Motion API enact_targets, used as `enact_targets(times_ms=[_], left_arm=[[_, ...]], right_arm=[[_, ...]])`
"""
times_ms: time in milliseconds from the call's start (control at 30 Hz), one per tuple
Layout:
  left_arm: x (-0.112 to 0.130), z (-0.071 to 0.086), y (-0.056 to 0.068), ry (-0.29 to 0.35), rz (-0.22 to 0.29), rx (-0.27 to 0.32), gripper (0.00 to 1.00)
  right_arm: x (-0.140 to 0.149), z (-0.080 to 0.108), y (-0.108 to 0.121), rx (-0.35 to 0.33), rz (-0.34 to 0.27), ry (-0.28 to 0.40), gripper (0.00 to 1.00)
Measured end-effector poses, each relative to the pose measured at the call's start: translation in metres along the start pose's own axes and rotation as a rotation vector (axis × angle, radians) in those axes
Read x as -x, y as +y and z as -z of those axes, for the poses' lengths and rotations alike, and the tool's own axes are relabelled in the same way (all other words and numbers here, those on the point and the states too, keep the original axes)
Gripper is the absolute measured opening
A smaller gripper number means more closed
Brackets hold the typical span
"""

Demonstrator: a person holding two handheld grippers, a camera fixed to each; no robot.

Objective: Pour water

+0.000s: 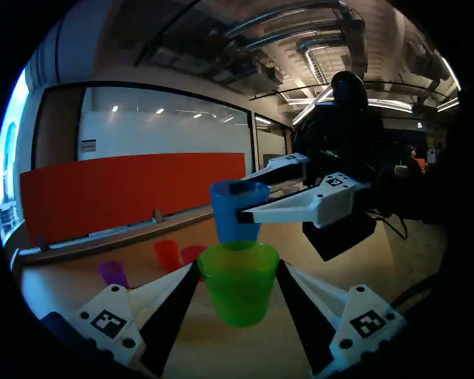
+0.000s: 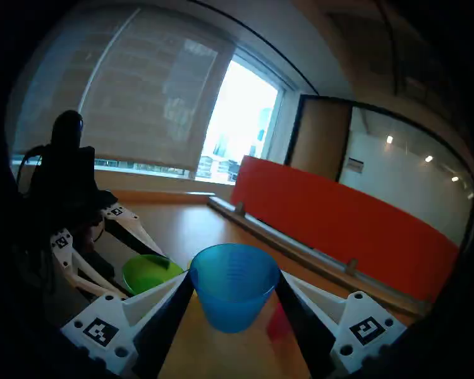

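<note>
Left gripper [image 1: 238, 265] clamps green cup [image 1: 239, 294], right gripper [image 2: 234, 276] clamps blue cup [image 2: 232, 294] near it

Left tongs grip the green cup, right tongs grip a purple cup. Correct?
No: the right tongs grip a blue cup, not purple; the right gripper view shows it. The left tongs do grip the green cup.
</note>
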State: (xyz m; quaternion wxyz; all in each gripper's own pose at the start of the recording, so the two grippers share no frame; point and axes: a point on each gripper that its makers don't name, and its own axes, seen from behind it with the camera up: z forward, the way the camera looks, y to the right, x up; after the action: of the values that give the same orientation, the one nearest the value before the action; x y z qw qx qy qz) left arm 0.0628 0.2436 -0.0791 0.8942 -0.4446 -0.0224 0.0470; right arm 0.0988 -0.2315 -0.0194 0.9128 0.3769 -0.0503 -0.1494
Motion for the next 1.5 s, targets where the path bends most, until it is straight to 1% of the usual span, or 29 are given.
enact_targets(times_ms=[167,200,300,500,700,967,1100,1233,1500], left_arm=[[-0.001,0.001,-0.003,0.005,0.010,-0.008,0.87],[-0.001,0.001,-0.004,0.005,0.011,-0.009,0.87],[-0.001,0.002,-0.006,0.001,0.010,-0.013,0.87],[0.004,0.003,-0.012,-0.014,0.010,-0.027,0.87],[0.014,0.004,-0.021,-0.035,0.019,-0.039,0.87],[0.037,0.005,-0.039,-0.090,0.016,-0.066,0.87],[0.049,0.005,-0.047,-0.120,0.021,-0.074,0.87],[0.064,0.005,-0.054,-0.158,0.014,-0.081,0.87],[0.088,0.004,-0.062,-0.226,-0.001,-0.081,0.87]], right_arm=[[0.004,-0.001,0.000,-0.013,-0.129,-0.005,0.91],[0.004,-0.001,0.001,-0.014,-0.147,-0.004,0.91],[0.005,0.000,0.006,-0.002,-0.164,0.002,0.91],[0.017,0.000,0.012,0.021,-0.146,-0.015,0.92],[0.032,-0.002,0.017,0.032,-0.144,-0.036,0.91],[0.065,-0.004,0.025,0.035,-0.167,-0.089,0.91],[0.083,-0.004,0.027,0.028,-0.174,-0.119,0.92],[0.099,-0.003,0.027,0.012,-0.170,-0.157,0.91],[0.127,-0.002,0.029,-0.022,-0.147,-0.229,0.92]])
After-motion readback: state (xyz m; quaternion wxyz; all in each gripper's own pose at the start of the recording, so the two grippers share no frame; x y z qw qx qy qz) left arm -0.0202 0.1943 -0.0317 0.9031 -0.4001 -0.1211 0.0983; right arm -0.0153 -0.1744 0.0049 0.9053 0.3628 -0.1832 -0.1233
